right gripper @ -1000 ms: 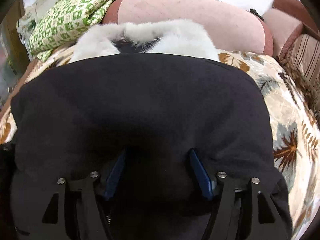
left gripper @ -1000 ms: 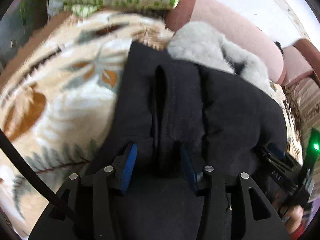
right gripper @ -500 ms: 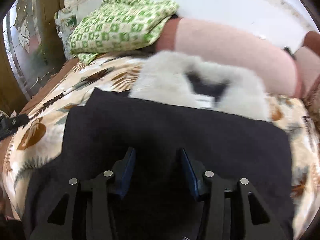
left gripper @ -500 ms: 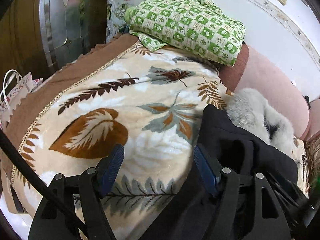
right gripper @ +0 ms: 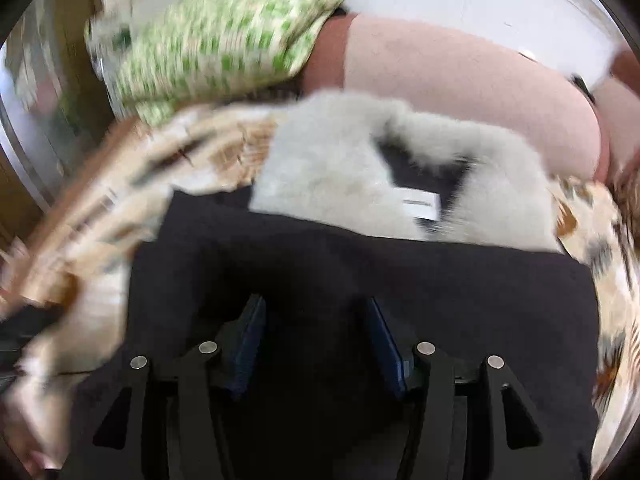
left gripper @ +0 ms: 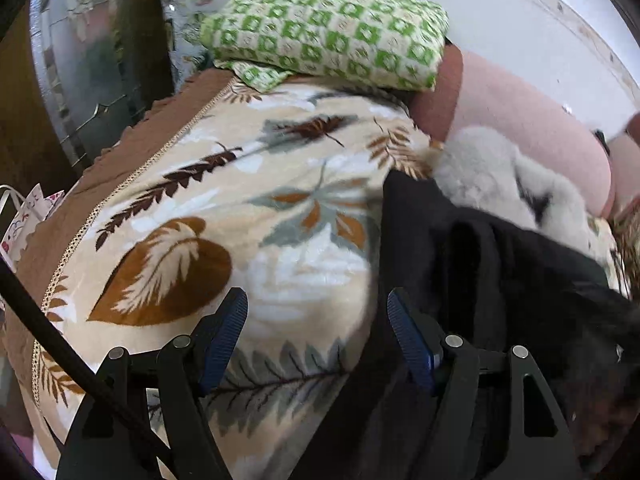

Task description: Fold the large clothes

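While the left tongs (left gripper: 316, 332) stand spread wide with nothing between their blue pads, they hover over the leaf-patterned blanket (left gripper: 208, 240) that covers the bed, just beside the left edge of the black coat (left gripper: 500, 280). That coat lies folded on the blanket, its pale grey fur collar (right gripper: 332, 184) turned toward the pink bolster (right gripper: 460, 96) at the far edge of the bed, with a white label (right gripper: 420, 204) showing inside the neck. Over the dark cloth the right tongs (right gripper: 316, 340) are parted, and whether any fabric sits between the pads cannot be told through the blur. A green checked quilt (left gripper: 328, 28), folded, rests at the far left corner of the bed.
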Motion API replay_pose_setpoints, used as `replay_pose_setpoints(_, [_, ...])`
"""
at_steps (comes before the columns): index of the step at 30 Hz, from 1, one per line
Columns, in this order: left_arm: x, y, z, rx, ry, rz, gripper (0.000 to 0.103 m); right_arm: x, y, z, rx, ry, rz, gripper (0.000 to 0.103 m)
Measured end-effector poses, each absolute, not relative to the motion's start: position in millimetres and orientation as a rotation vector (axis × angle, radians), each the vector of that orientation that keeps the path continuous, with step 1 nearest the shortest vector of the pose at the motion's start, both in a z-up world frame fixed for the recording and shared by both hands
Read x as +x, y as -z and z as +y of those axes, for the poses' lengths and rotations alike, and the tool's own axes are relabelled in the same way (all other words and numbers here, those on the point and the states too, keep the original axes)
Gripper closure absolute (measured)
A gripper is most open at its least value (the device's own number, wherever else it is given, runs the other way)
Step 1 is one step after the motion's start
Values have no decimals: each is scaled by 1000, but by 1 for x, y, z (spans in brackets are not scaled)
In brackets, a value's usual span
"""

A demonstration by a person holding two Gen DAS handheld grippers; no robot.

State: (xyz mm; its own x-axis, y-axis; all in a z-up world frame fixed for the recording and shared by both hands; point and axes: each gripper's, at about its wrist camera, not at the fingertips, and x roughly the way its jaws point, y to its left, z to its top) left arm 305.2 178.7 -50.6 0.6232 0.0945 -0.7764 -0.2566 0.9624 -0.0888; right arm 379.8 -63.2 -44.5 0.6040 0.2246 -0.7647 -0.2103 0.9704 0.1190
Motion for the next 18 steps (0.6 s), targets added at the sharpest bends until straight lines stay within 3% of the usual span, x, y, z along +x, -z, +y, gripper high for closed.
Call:
replay_pose_setpoints(8, [292,54,184,-290,-148,906,31,262,12,-218,233,-178,852,23])
replay_pose_setpoints(18, [245,76,177,-377,-1,968,31,156,102,-387,587,98,937,22])
